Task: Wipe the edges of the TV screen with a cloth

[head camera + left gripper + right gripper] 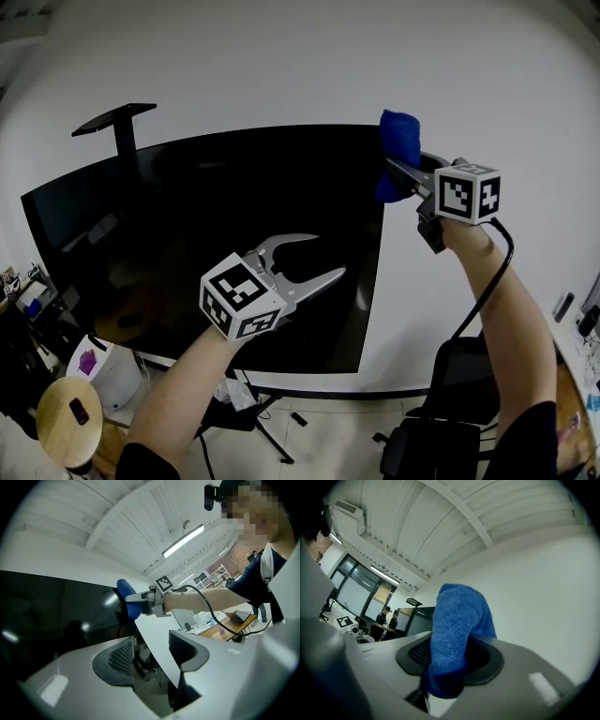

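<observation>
A: Where the head view is taken first, which step is in hand?

B: The right gripper (401, 171) is clamped narrow on a bunched blue cloth (397, 139) and holds it at the upper right corner of the TV screen (187, 244). I judge this to be the start of a pass along an edge. The left gripper (328, 255) hangs in front of the lower screen with its jaws spread wide and nothing between them.

A: What does the next move call for?

B: Probably a steady run down the right edge or across the top one, with the cloth pressed lightly to the frame.

A: What does the left gripper view add?

B: Both pads stand well apart and bare. Beyond them the cloth shows against the dark panel's corner.

A: And the right gripper view?

B: The cloth fills the gap between the pads and bulges above them.

A: What is hidden?

B: No view confirms that the cloth touches the frame. The left forearm (178, 394) covers part of the bottom edge. In the right gripper view the cloth blocks most of the screen.
</observation>
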A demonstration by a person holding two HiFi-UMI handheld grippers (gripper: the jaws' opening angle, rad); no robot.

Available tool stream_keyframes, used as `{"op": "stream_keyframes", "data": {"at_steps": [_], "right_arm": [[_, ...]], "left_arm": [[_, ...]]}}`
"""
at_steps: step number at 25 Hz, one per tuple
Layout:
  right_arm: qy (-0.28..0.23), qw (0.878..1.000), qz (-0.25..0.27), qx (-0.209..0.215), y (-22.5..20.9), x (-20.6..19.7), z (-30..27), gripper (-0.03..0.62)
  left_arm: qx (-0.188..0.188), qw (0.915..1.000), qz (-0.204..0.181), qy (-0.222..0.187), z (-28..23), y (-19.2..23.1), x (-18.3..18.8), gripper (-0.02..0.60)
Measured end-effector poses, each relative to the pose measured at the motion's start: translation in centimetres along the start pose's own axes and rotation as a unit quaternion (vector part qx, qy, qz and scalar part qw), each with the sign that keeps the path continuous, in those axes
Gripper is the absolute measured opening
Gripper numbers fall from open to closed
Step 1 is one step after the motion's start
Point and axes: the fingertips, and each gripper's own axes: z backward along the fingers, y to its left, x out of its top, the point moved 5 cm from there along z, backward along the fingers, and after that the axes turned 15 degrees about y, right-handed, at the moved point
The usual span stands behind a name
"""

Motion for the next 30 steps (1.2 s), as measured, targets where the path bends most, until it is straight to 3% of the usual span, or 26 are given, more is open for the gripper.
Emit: {"op": "stream_keyframes", "data": {"at_steps": [18, 30], "right_arm": [[0.037, 0.996, -0.077, 0.016, 3.5, -16.9, -0.8, 0.167], [0.093, 0.988, -0.122, 0.029, 6.4, -30.1, -1.9, 0.167]], "left_arm": [[-0.023, 0.9954, 0.088, 0.029, -2.7, -5.8, -11.1, 0.221], [-0.037, 0.9838, 0.161, 0.069, -4.4, -9.9, -19.9, 0.221]]}}
